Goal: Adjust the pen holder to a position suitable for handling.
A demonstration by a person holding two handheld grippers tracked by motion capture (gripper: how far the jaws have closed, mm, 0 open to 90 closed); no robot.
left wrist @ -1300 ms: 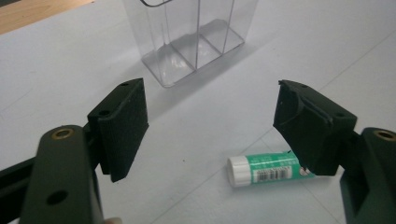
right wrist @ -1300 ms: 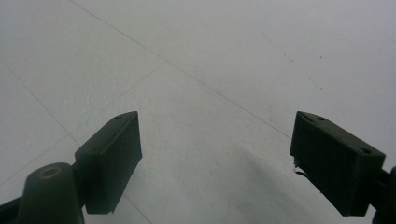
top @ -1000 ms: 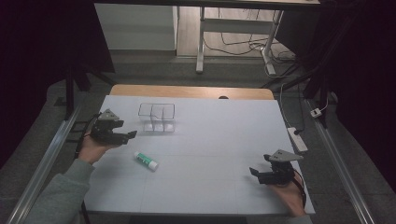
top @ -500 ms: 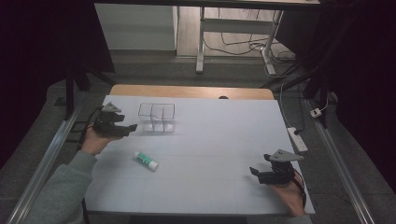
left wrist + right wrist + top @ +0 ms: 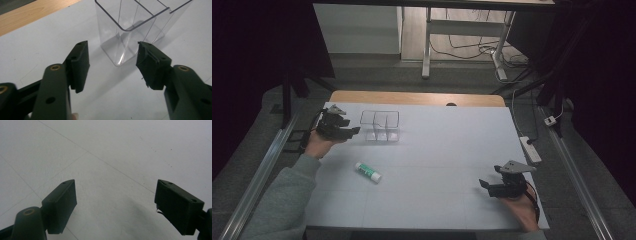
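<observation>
High view, two grippers, left gripper [image 5: 353, 131], right gripper [image 5: 485, 186], one clear box [image 5: 380, 125], one glue stick [image 5: 368, 172].

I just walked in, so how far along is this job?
Early: nothing is gripped. The left hand-held gripper hangs open just short of the clear divided box. The glue stick lies loose on the table; the right hand-held gripper waits open.

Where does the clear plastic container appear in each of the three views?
High view: the clear plastic container stands at upper left on the white table, just right of the left hand-held gripper.
Left gripper view: top centre, just beyond the open jaws.
Right gripper view: not in it.
Shared landmark: the white table.
</observation>
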